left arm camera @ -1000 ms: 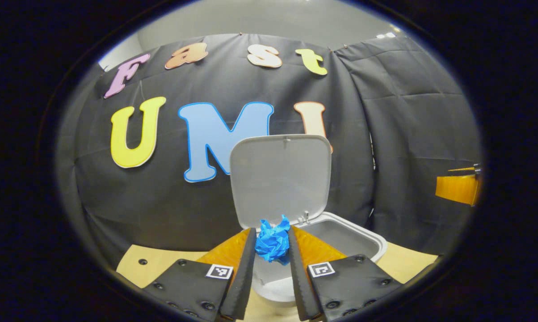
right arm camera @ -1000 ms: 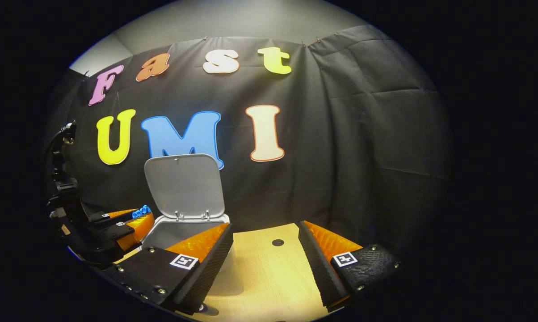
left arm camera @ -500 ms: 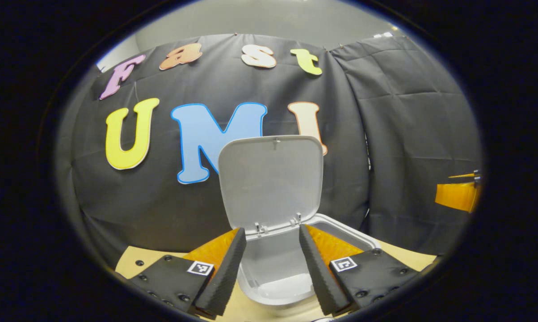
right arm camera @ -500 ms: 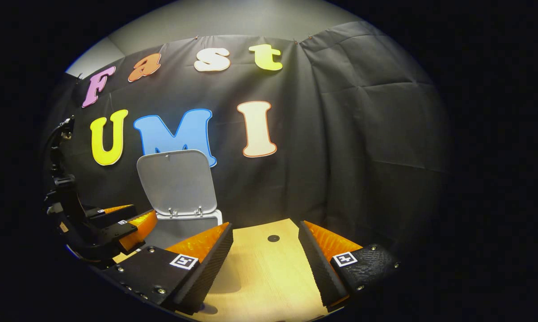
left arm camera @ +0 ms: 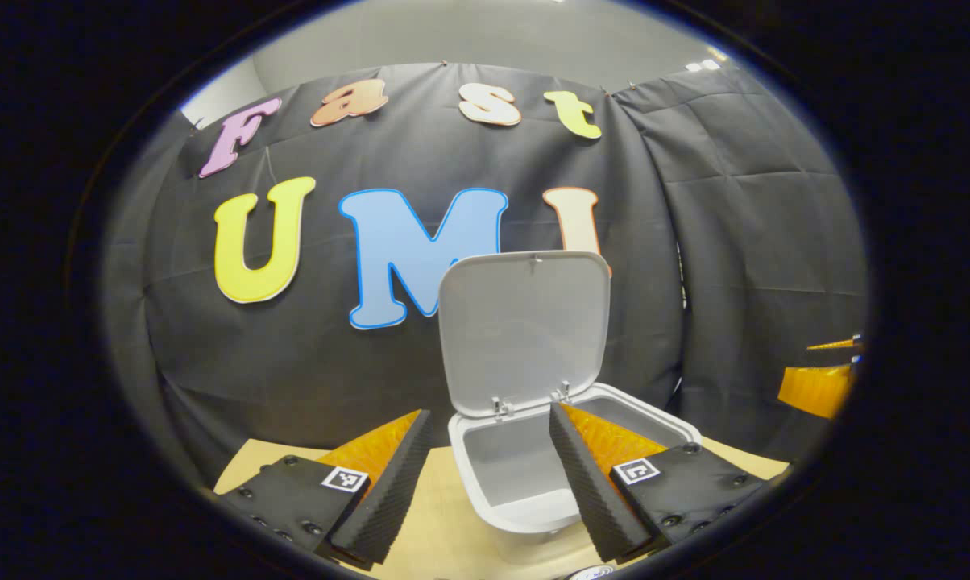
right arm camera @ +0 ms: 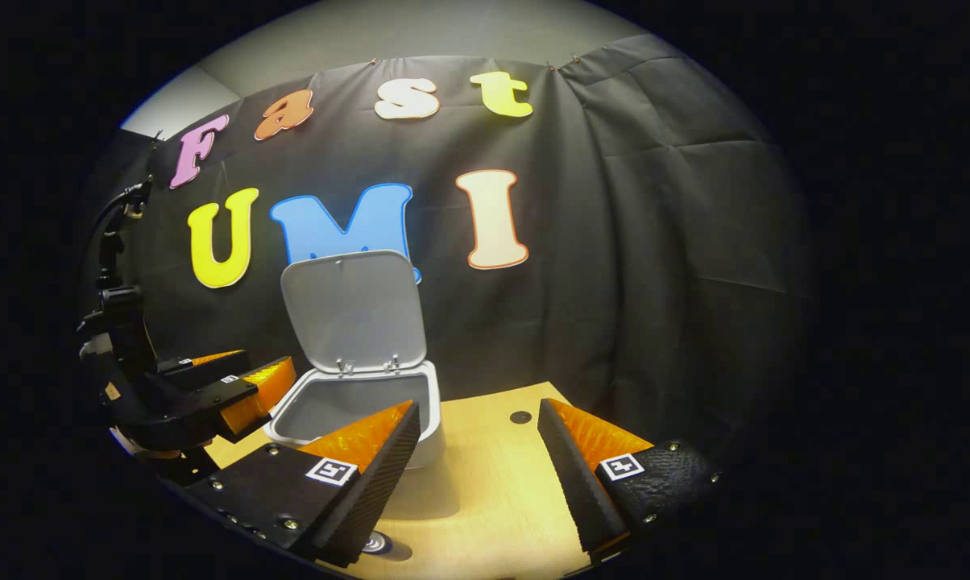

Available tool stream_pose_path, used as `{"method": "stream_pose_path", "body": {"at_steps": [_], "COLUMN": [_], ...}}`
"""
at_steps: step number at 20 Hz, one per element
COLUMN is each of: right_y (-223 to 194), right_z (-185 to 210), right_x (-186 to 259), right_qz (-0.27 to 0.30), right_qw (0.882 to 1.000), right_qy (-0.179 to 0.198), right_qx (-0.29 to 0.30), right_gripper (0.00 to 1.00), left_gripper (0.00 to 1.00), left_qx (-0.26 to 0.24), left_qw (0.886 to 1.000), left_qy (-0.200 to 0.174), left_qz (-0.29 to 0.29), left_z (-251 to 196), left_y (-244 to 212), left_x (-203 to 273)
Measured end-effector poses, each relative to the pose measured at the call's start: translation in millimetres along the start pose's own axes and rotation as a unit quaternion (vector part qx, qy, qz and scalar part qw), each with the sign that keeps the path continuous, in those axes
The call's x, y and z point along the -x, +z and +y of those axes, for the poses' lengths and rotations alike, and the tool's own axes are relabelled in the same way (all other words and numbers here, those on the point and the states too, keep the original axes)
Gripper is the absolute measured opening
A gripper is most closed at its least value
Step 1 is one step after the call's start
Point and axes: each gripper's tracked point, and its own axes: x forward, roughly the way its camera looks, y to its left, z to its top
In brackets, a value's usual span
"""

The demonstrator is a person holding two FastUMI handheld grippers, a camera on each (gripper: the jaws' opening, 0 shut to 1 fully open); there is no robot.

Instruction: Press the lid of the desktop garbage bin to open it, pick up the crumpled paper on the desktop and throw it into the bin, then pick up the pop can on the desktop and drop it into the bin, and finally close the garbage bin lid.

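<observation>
Pale wood desktop [right arm camera: 485,491], white bin [left arm camera: 525,483] lid [left arm camera: 525,326] upright; black cloth wall [right arm camera: 654,242] behind

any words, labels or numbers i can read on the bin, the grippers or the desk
No readable text on any of these.
Garbage bin and its lid: plain, no print.
Left gripper and right gripper: square black-and-white markers behind the jaws, a pattern, not letters or digits.
Desk: no writing.

I am seeing black cloth [right arm camera: 630,242] hanging creased across the booth's back, a pale grey wall [left arm camera: 469,36] showing above it, and a light wooden tabletop [right arm camera: 493,491] glowing under warm light.
</observation>
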Motion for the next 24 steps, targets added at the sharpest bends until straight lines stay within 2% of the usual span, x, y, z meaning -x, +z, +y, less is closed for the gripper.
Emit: {"method": "stream_pose_path", "body": {"at_steps": [7, 8, 9, 10, 11, 15, 17, 18, 24], "right_y": [-35.5, -40.6, -46.3, -52.6, -60.0, -90.2, -107.6, -116.8, -168.0], "right_z": [49.3, 55.9, 62.8, 68.7, 75.5, 96.4, 104.0, 106.2, 125.2], "right_x": [-1.2, -2.1, -3.4, -4.9, -5.8, -10.0, -13.1, -14.6, -19.4], "right_qz": [0.031, 0.037, 0.044, 0.051, 0.058, 0.088, 0.107, 0.116, 0.17], "right_qw": [0.996, 0.995, 0.994, 0.992, 0.99, 0.982, 0.978, 0.976, 0.96], "right_qy": [0.075, 0.086, 0.096, 0.106, 0.116, 0.152, 0.164, 0.17, 0.202], "right_qx": [0.034, 0.038, 0.041, 0.044, 0.047, 0.062, 0.07, 0.074, 0.096], "right_gripper": [0.94, 0.94, 0.94, 0.94, 0.94, 0.97, 0.97, 0.97, 0.97], "left_gripper": [0.99, 0.95, 0.99, 0.95, 0.99, 0.99, 0.95, 0.99, 0.99], "left_qx": [0.004, 0.004, 0.004, 0.004, 0.004, 0.007, 0.01, 0.011, 0.011], "left_qw": [0.999, 0.999, 0.998, 0.998, 0.997, 0.995, 0.993, 0.992, 0.987], "left_qy": [0.041, 0.048, 0.055, 0.064, 0.072, 0.103, 0.118, 0.124, 0.158], "left_qz": [-0.002, -0.002, -0.002, -0.001, -0.001, 0.001, 0.003, 0.004, 0.009], "left_z": [36.7, 43.7, 51.2, 58.4, 66.4, 97.0, 110.7, 117.1, 149.3], "left_y": [5.8, 6.1, 5.8, 6.1, 6.2, 6.0, 5.9, 5.9, 5.0], "left_x": [21.5, 25.3, 28.6, 32.2, 36.8, 54.0, 62.1, 66.3, 87.7]}}
